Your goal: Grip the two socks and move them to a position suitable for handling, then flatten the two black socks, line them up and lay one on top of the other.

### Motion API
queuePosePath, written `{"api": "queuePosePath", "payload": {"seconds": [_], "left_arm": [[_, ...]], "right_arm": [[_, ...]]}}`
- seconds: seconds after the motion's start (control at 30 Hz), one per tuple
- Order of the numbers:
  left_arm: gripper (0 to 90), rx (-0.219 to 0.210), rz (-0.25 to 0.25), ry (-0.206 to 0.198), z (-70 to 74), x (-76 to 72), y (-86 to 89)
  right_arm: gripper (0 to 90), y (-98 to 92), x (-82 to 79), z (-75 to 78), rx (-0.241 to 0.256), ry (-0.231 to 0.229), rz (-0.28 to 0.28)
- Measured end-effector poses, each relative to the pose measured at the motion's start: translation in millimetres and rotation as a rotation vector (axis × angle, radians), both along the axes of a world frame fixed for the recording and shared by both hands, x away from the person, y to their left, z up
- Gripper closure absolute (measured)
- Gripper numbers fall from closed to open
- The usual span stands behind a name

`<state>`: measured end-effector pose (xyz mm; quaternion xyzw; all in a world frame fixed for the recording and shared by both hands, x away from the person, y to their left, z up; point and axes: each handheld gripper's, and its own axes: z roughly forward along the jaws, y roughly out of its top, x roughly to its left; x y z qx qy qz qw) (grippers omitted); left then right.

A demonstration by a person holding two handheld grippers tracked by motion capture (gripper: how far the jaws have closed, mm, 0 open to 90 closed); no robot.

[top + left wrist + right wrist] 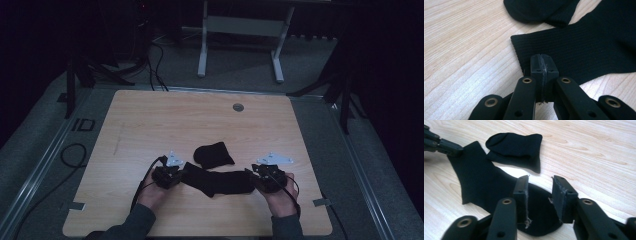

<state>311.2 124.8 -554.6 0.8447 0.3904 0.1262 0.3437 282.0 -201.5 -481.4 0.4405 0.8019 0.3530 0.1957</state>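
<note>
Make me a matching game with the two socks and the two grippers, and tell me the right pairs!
Things:
1. left gripper
2. right gripper
3. flat sock
4. folded sock

States:
A. open over the toe end
B. lies alone, farther back on the table
C. stretched out between both grippers
D. shut on the cuff edge

Pairs: 1-D, 2-A, 3-C, 4-B

left gripper (176,176) at sock (218,181) cuff | right gripper (256,178) at toe | folded sock (213,154) behind
</note>
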Motion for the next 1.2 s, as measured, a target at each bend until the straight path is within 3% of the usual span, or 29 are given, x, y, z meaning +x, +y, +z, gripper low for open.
{"api": "queuePosePath", "payload": {"seconds": [0.47, 0.53, 0.73, 0.93, 1.2], "left_arm": [[82.1, 0.012, 0.056, 0.007, 2.4, 5.4, 15.3], [73.5, 0.006, 0.058, 0.005, 2.3, 5.9, 16.3], [64.2, -0.03, 0.061, 0.006, 3.3, 7.2, 19.3], [62.1, -0.058, 0.071, 0.01, 3.0, 8.9, 22.4], [61.9, -0.054, 0.071, 0.007, 1.8, 8.5, 20.8]], "right_arm": [[57.8, 7.4, 6.3, -12.5, 0.006, 0.043, 0.037], [57.6, 8.5, 7.2, -14.7, 0.008, 0.046, 0.043], [57.5, 17.0, 7.3, -20.7, -0.008, 0.059, 0.07], [57.0, 29.3, 7.2, -27.3, -0.02, 0.063, 0.109], [56.6, 47.8, 9.1, -38.6, -0.038, 0.068, 0.154]]}}
